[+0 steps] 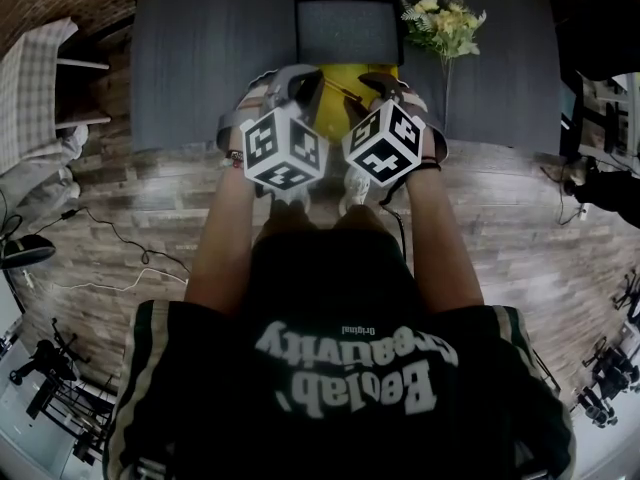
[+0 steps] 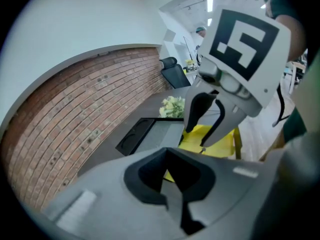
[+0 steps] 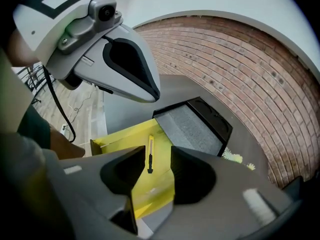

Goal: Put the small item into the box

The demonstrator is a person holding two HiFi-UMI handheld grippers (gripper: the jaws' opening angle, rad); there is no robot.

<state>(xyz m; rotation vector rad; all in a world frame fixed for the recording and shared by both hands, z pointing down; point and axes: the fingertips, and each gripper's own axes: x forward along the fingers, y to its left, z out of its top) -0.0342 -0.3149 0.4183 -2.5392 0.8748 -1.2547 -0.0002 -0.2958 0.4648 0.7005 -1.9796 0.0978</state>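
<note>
Looks steeply down from the head, over both forearms, onto the near edge of the table (image 1: pixel 200 58), with the left claw (image 1: pixel 300 80) and right claw (image 1: pixel 372 80) close below and the yellow box (image 1: pixel 362 71) just beyond. Rides on each claw, very near its own jaws, facing far across the table toward the brick wall (image 2: pixel 75 134). Shares the yellow box, the grey tray (image 2: pixel 160 131) and the flowers (image 1: pixel 445 18) across all three views, and catches the opposite claw from each claw view.
</note>
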